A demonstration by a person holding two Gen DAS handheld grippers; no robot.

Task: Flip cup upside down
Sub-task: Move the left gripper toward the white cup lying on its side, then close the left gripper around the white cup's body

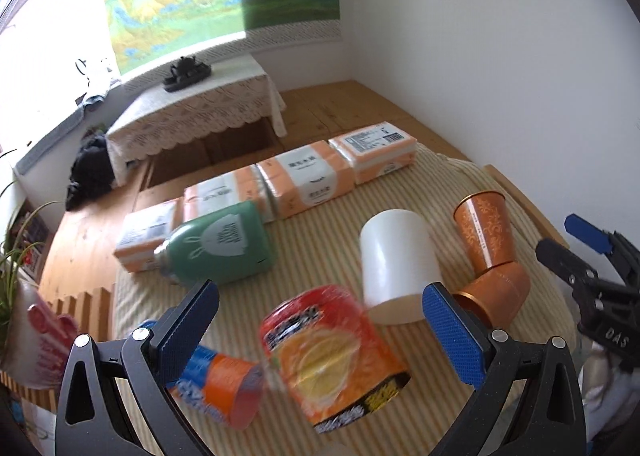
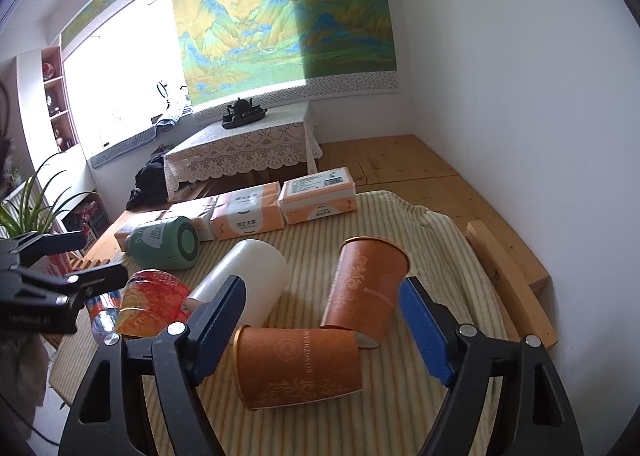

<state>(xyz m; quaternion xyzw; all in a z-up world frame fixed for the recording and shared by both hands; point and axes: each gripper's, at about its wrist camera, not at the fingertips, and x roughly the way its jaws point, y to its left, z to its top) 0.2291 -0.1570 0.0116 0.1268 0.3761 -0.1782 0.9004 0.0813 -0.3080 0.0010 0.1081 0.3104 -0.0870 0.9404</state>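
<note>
**Copper-orange cups between spread fingers**

Orange print on the blurred red cup [image 1: 332,352] was unreadable, and a blue-and-orange packet [image 1: 218,384] lay half hidden behind the left gripper [image 1: 320,320]. That gripper hung wide apart, grasping nothing, above the striped cloth [image 2: 400,223]. The right gripper [image 2: 320,316] was likewise released, its fingers flanking a fallen orange cup [image 2: 298,366] without touching it. An upright orange cup [image 2: 366,288] stood just behind, a white cup [image 2: 250,282] lay beside it, with a green flask [image 2: 164,242] and tissue packs [image 2: 316,199] farther back
</note>
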